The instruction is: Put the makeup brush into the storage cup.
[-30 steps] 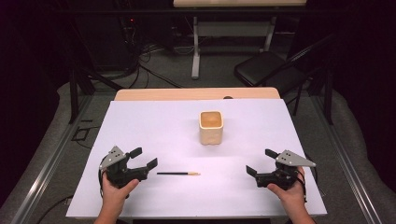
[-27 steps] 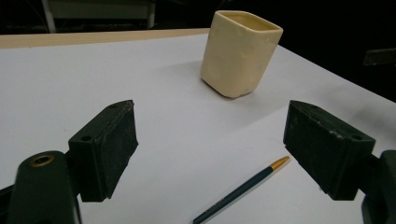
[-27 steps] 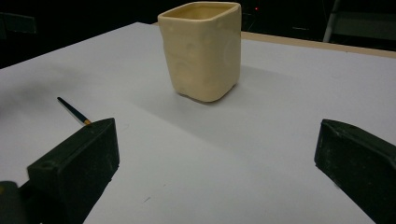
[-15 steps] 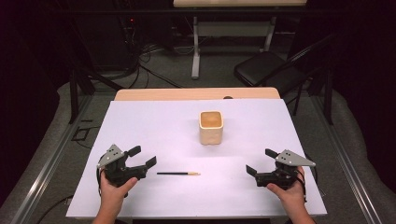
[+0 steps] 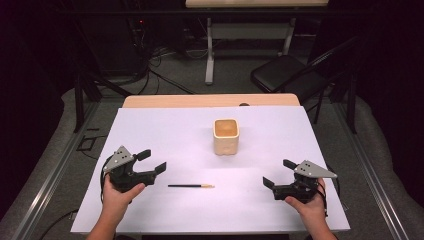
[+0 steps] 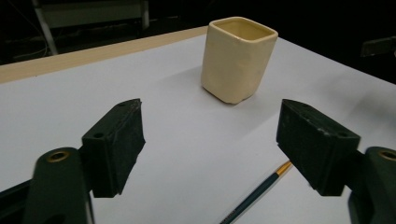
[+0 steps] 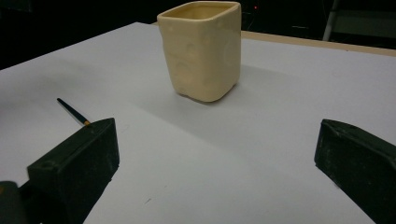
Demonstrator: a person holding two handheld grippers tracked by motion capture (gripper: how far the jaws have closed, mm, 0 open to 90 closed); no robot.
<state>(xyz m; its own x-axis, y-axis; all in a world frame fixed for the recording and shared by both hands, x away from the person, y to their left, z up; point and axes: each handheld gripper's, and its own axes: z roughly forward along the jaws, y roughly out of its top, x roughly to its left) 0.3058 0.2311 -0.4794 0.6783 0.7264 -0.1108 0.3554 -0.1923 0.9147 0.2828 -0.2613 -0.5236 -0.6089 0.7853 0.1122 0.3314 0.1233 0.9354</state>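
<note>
the pencil (image 5: pixel 191 186) is lying flat on the white table (image 5: pixel 165 130), just right of the left gripper (image 5: pixel 152 161), whose jaws are standing apart and empty. the right gripper (image 5: pixel 276 173) is waiting, jaws apart. likely step: closing across the pencil's middle, then tipping it into the cup (image 5: pixel 226 136).

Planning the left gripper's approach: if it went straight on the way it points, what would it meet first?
Probably the cream cup, which stands ahead of the left gripper between its open jaws. The pencil lies low, off toward one jaw.
</note>
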